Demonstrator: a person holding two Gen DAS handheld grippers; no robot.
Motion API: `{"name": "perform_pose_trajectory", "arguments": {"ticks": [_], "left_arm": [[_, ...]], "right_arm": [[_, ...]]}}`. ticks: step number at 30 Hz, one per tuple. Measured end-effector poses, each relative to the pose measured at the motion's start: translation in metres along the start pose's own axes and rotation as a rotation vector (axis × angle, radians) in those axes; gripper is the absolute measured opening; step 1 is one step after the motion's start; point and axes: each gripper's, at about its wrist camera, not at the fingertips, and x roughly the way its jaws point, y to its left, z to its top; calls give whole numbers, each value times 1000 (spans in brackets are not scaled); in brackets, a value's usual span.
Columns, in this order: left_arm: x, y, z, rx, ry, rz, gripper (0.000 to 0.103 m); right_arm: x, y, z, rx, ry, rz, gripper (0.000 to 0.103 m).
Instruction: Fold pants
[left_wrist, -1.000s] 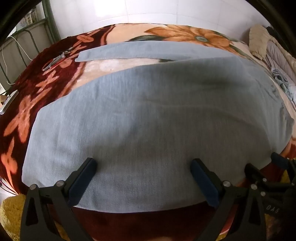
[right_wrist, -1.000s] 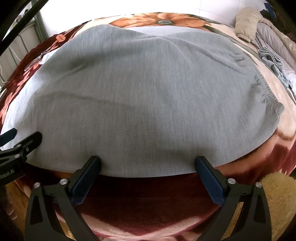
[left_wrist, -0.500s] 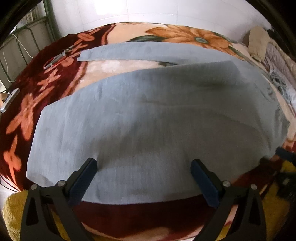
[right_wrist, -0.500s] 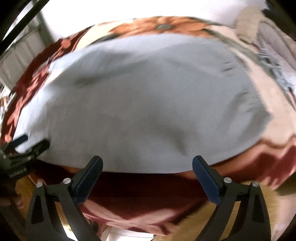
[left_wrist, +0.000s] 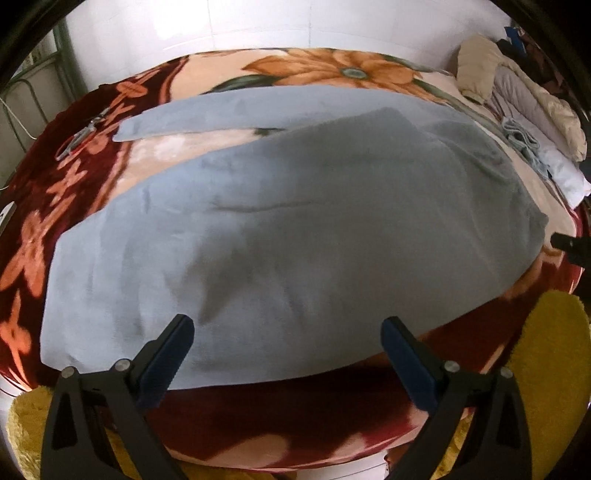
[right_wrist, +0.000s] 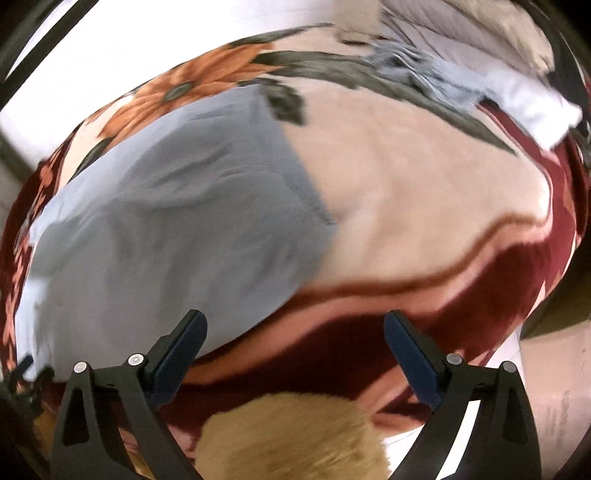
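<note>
Grey pants (left_wrist: 295, 229) lie spread on a flowered blanket (left_wrist: 332, 70), one leg (left_wrist: 229, 114) angled away at the far left. My left gripper (left_wrist: 286, 332) is open, hovering over the pants' near edge with nothing between its fingers. In the right wrist view, which is motion-blurred, the pants (right_wrist: 166, 229) fill the left side, their waistband end (right_wrist: 314, 199) pointing right. My right gripper (right_wrist: 295, 325) is open above the blanket's (right_wrist: 424, 206) near edge, just right of the pants, holding nothing.
A pile of clothes and bedding (left_wrist: 524, 122) lies at the bed's far right. A yellow fuzzy rug (left_wrist: 546, 350) sits below the bed edge, also seen under my right gripper as rug (right_wrist: 291, 439). A metal bed rail (left_wrist: 22, 107) stands at the left. The other gripper's tip (left_wrist: 569, 245) shows at the right edge.
Both grippers have pulled back from the pants' near edge and stayed open. The right gripper has swung right and tilted, so the pants now sit left in its blurred view.
</note>
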Motion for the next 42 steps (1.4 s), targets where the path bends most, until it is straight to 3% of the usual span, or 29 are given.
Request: {"name": "perform_pose_trajectory", "arguments": {"ticks": [5, 12, 14, 16, 18, 22, 32, 37, 40, 42], "left_arm": [[8, -2, -1, 8, 27, 6, 103], [13, -5, -6, 31, 39, 23, 103], [14, -6, -6, 42, 39, 30, 103], [14, -7, -6, 47, 37, 28, 103], [12, -7, -6, 45, 34, 10, 103], [7, -8, -5, 39, 22, -46, 103], [6, -35, -10, 151, 2, -93, 103], [13, -48, -13, 231, -48, 8, 103], [20, -42, -11, 238, -63, 80, 97], [22, -32, -8, 214, -71, 84, 96]], "right_arm": [[18, -16, 10, 82, 29, 64, 85], [40, -5, 22, 48, 85, 119, 62], [43, 4, 24, 15, 93, 105, 51], [42, 7, 27, 0, 93, 127, 20], [37, 5, 29, 20, 80, 182, 7], [15, 3, 38, 68, 11, 283, 5], [-33, 16, 58, 43, -118, 349, 4], [-46, 21, 67, 33, -149, 356, 4], [-51, 20, 66, 26, -157, 356, 4], [-52, 20, 64, 25, -158, 351, 4]]}}
